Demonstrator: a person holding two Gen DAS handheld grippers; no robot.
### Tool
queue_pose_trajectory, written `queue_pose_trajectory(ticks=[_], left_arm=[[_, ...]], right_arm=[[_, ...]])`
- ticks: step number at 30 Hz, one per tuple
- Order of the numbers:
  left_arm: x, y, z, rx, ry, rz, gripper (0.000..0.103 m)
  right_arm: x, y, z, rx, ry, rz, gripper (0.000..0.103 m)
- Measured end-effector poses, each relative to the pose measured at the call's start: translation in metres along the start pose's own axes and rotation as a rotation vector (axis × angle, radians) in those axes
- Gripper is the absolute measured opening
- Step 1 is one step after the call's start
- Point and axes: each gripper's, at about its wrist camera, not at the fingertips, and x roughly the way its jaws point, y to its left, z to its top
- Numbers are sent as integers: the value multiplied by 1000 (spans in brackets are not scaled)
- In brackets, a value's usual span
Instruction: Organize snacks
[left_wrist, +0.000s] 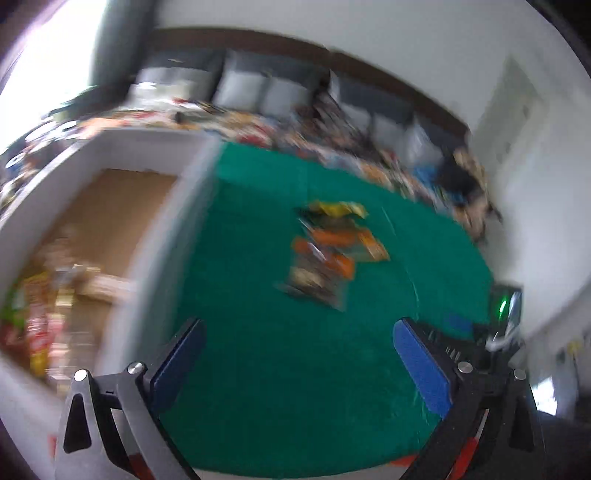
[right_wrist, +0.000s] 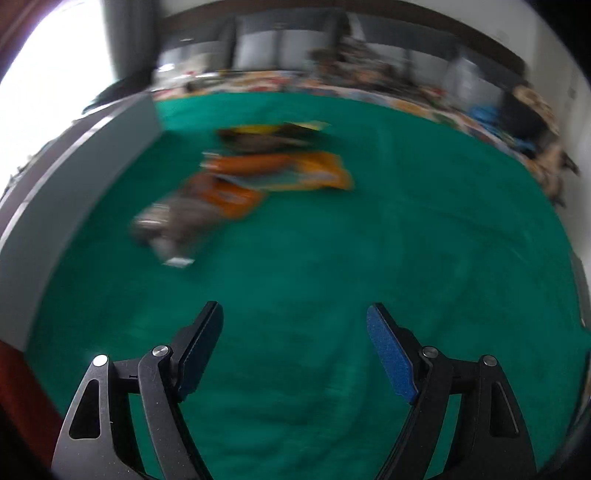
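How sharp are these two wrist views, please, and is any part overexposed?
Left wrist: the snack packets and box are motion-smeared, while the left tool stays crisp. Right wrist: packets streak sideways; the right tool is sharp. Both: upper-left window glare, fisheye bending.

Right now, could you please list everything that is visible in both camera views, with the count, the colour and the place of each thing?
snack packets: a small heap, exact count unclear from blur; orange, yellow and brown; on the middle of the cloth, ahead of both grippers.
green cloth: one, green, covering the work surface.
box: one, white-grey walls with a brown cardboard floor, at the left edge of the cloth; it holds several packets in red, yellow and green.
sofa: one, grey cushions, along the far wall.
clutter: many mixed-coloured items, too blurred to name, between cloth and sofa.
left gripper: one, black with blue pads, open, nothing between them.
right gripper: one, black with blue pads, open, empty.
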Motion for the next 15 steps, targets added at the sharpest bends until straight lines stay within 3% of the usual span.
queue_pose_trajectory(ticks=[2,6,10,15], left_arm=[[37,-19,-8,51,54,17,100],[104,-33,-20,118,133,123,100],[138,-30,-26,134,144,195,100],[168,-12,-25,126,162,228,100]], right_arm=[[2,-40,-9,64,-5,-56,83],[19,-89,-20,133,-5,-141,83],[25,-112,-35,204,-14,-134,87],[22,-108,-35,196,-25,-140,90]])
